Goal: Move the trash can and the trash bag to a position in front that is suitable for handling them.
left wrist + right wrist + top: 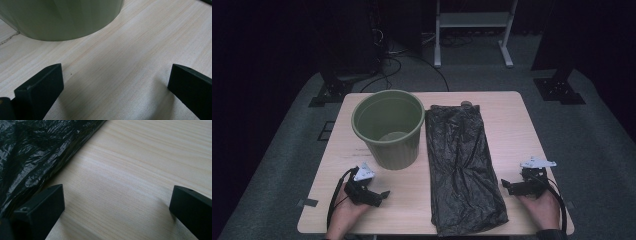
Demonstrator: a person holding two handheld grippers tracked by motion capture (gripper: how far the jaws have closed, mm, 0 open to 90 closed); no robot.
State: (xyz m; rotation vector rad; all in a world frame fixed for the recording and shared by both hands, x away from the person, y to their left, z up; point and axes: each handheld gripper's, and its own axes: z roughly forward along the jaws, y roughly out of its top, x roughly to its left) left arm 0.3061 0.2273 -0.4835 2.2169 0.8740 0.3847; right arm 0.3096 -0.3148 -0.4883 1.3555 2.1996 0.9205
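Hands: both come in over the near edge of the table [512, 107], one gripper in each.
Left gripper [383, 195]: near the near-left corner, just in front of the bin. Jaws wide apart, holding nothing; bare wood between them in the left gripper view [116, 82].
Right gripper [504, 185]: near the near-right corner, tips pointing toward the bag. Jaws wide apart, nothing between them but wood [117, 202]; one jaw is just beside the bag's edge, cannot tell if it touches.
Green bin [389, 129]: upright, open top, on the left half, closer to the far edge; looks empty inside.
Black plastic bag [462, 165]: flat and crumpled, approx. in the middle, runs from far edge to near edge, just beside the bin on its right.
Floor: grey carpet w/ cables and stand legs behind the table.
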